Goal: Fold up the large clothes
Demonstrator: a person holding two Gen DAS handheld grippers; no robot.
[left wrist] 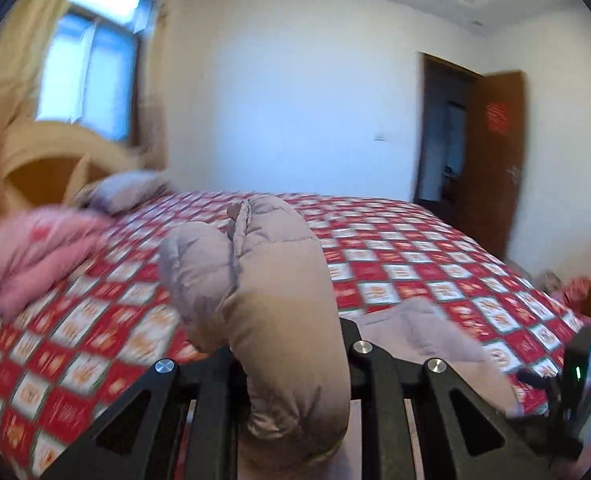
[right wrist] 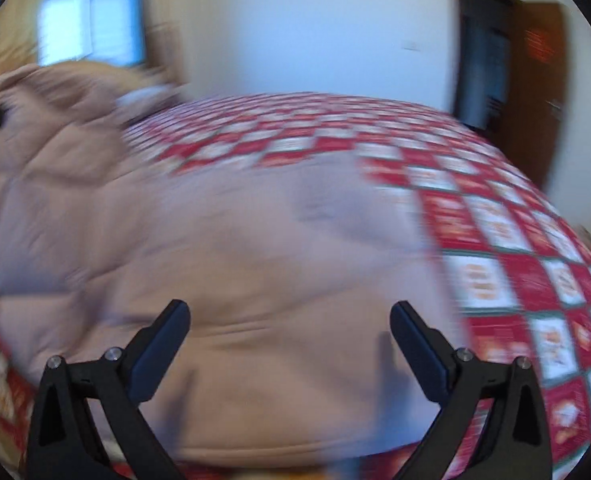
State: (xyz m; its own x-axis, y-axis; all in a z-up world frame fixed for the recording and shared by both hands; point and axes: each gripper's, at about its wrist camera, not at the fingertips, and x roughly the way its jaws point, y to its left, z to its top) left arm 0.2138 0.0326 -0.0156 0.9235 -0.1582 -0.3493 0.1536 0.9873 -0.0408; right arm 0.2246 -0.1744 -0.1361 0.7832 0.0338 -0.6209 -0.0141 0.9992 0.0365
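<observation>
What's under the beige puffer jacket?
The jacket lies on a red-and-white checked bedspread, visible around it. Whatever is beneath its middle is covered, so it cannot be seen.

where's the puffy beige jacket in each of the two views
Left wrist view: the jacket fills the lower middle, a padded part bunched up between the left gripper fingers.
Right wrist view: it spreads across the left and centre, lying on the bed under the open right gripper.
Shared landmark: the brown door, at the right edge of both views.
</observation>
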